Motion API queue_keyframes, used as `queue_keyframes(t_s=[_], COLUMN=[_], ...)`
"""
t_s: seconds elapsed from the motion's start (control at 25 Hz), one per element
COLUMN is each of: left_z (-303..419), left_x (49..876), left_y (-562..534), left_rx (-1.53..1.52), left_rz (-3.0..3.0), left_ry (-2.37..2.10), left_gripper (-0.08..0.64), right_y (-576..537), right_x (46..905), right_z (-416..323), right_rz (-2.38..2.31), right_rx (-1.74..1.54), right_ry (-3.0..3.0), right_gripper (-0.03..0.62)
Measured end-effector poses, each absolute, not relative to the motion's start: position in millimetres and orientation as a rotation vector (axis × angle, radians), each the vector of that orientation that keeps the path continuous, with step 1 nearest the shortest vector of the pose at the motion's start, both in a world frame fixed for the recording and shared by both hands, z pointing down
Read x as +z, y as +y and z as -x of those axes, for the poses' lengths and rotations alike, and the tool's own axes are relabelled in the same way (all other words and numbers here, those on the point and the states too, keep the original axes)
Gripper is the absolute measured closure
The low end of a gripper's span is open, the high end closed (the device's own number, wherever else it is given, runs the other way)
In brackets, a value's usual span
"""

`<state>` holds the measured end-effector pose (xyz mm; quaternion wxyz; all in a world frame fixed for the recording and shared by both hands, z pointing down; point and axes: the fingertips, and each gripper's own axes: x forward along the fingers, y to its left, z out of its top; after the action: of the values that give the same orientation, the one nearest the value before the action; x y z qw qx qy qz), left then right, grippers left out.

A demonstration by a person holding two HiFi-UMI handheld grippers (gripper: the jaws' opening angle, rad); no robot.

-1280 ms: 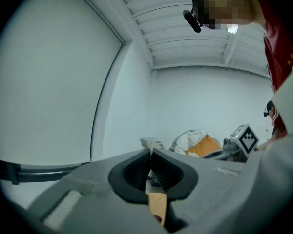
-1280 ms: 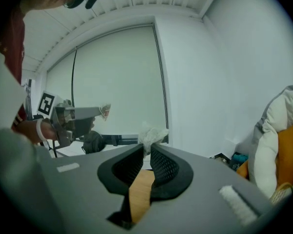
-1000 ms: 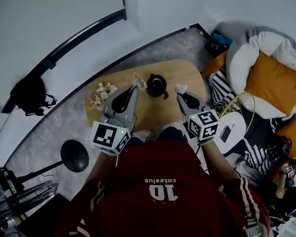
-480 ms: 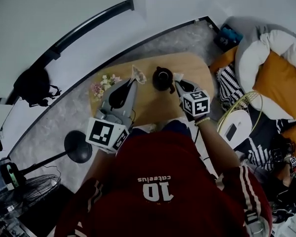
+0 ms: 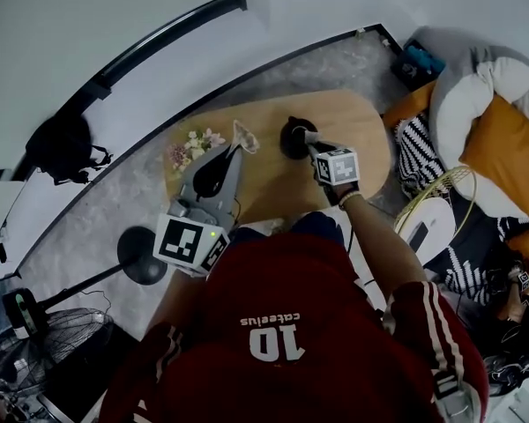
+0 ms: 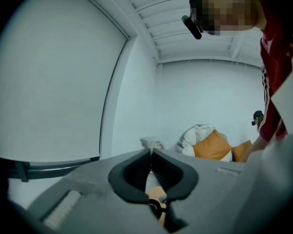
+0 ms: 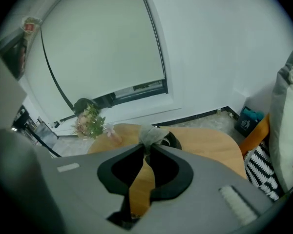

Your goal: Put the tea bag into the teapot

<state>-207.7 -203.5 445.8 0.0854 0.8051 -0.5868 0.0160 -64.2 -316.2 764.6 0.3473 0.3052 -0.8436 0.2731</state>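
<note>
The likeliest failure is a miss. The tea bag (image 7: pixel 150 134) is light and limp, so if the right gripper (image 7: pixel 147 150) lets go while off-centre over the teapot (image 7: pixel 175 141), the bag could catch on the rim or slide down onto the wooden table (image 7: pixel 210 140). A bag that clings to 1 pad would give the same result. Pressing down too far could also tip or shove the small dark pot, since nothing steadies it.

The right gripper's 2 jaws stand narrow, pinching the pale bag at their tips. Its own view shows the bag just in front of the pot's dark top. In the head view, the right arm reaches forward over the table, with the gripper right at the pot. The left gripper (image 6: pixel 151 152) is held raised and off to the left, near the flowers (image 5: pixel 192 144). Its jaws are together on a thin pale scrap (image 6: pixel 150 143) that I cannot identify
</note>
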Motion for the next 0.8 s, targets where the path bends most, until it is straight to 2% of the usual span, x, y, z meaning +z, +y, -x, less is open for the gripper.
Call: queue_keyframes(t_s=[0.68, 0.8], left_z=[231, 232], left_x=[460, 459], left_y=[-208, -207], left_rx=[0.086, 0.093], left_rz=[-2.322, -2.328], left_ry=[-1.777, -1.786], left_gripper=[0.555, 0.555], right_y=[-344, -345], right_x=[830, 831], right_z=[84, 90], right_rz=[-0.784, -0.784], right_rx=[0.663, 0.656], right_ry=[-2.074, -2.081], right_gripper=[0.541, 0.508])
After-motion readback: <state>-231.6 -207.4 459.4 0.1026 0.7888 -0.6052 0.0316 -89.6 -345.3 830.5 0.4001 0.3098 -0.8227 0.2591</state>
